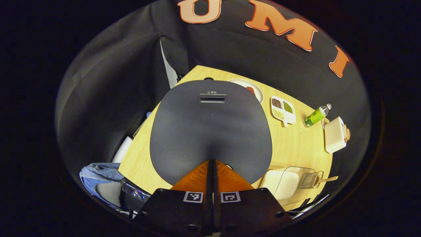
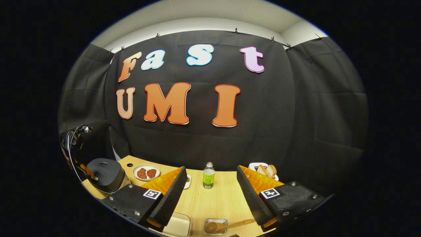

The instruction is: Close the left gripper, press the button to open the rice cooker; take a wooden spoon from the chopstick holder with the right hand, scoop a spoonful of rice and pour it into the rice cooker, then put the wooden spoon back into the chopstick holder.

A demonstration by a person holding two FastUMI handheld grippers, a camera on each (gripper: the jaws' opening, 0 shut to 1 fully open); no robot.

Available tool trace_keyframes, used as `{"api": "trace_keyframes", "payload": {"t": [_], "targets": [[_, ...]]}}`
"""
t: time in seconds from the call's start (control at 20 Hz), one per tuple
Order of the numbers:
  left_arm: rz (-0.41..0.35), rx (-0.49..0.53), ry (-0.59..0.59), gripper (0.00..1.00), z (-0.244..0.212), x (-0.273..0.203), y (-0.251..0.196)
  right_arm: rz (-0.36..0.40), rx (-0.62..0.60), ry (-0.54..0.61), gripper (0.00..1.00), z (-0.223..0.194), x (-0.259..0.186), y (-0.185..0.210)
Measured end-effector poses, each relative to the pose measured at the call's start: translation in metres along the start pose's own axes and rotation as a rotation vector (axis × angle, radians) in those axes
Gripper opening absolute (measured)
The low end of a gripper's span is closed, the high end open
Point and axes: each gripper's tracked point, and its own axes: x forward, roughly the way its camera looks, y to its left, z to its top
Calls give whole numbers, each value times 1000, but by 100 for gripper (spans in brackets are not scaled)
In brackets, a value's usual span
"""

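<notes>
Wooden spoon (image 2: 227, 225), light, stiff and smooth, lies across the clear holder (image 2: 215, 225) beside the rice cooker (image 1: 210, 128); grasp mid-handle with the spread right gripper (image 2: 210, 194), left gripper (image 1: 212, 164) clenched.

- Rice cooker (image 1: 210, 128) lid: matt, finely textured dark plastic.
- Table (image 1: 296, 144): smooth, pale wood grain.
- Wooden spoon (image 2: 227, 225): smooth.
- Bottle (image 2: 208, 175): clear glossy plastic.
- Booth wall: matt cloth.
</notes>
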Motion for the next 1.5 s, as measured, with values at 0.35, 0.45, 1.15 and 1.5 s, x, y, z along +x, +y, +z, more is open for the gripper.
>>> {"api": "trace_keyframes", "payload": {"t": [0.35, 0.45, 1.15, 1.5], "targets": [[135, 80, -484, 5, 40, -45, -1, 5, 21, 44, 94, -17, 4, 0], [161, 103, -666, 5, 82, -82, -5, -2, 25, 53, 94, -20, 3, -3], [58, 234, -956, 100, 108, -166, -69, -74, 101, 195, 94, -85, 3, -26], [76, 265, -938, 85, 96, -163, -77, -162, 118, 319, 96, -153, 1, -57]]}}
